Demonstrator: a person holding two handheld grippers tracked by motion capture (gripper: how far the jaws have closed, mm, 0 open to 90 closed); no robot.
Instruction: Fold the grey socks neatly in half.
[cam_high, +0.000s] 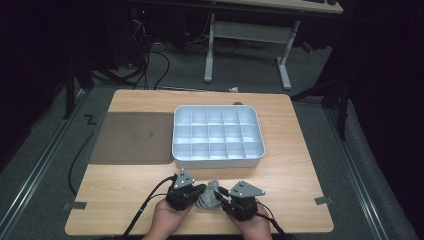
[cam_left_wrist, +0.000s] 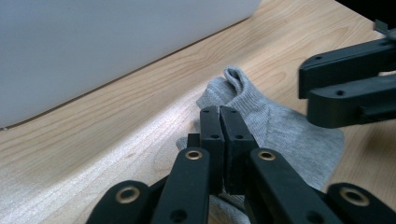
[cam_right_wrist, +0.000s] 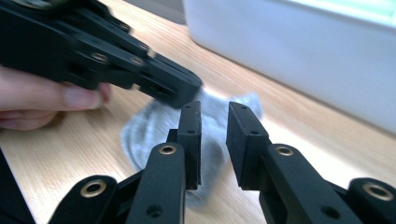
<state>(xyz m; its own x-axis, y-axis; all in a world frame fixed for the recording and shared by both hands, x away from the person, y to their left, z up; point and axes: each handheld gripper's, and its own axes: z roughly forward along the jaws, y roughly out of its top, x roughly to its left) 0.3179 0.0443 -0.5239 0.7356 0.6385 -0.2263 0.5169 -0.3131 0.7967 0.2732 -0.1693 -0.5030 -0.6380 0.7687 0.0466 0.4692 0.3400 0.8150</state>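
Toward twelve o'clock from the two hands, a white compartment tray sits on the wooden table, its grid of small cells all bare as far as the high view lets me see. At its nine o'clock side lies a flat grey-brown mat, touching or just beside the tray's edge. Between the tray's near wall and the hands, a grey sock lies crumpled on the wood, near the table's six o'clock edge.

The left gripper reaches the sock from nine o'clock; in the left gripper view its jaws are clenched together over the sock, and whether a fold of cloth is pinched between the pads I cannot tell, since the tips hide it. The right gripper comes in from three o'clock; its jaws stand parted, with a clear gap between the pads, and the sock lies under and beyond them without being pinched. The left gripper crosses in front of them at ten o'clock, partly covering the sock.

Beyond the table, a white-legged desk and loose cables stand on the grey floor.
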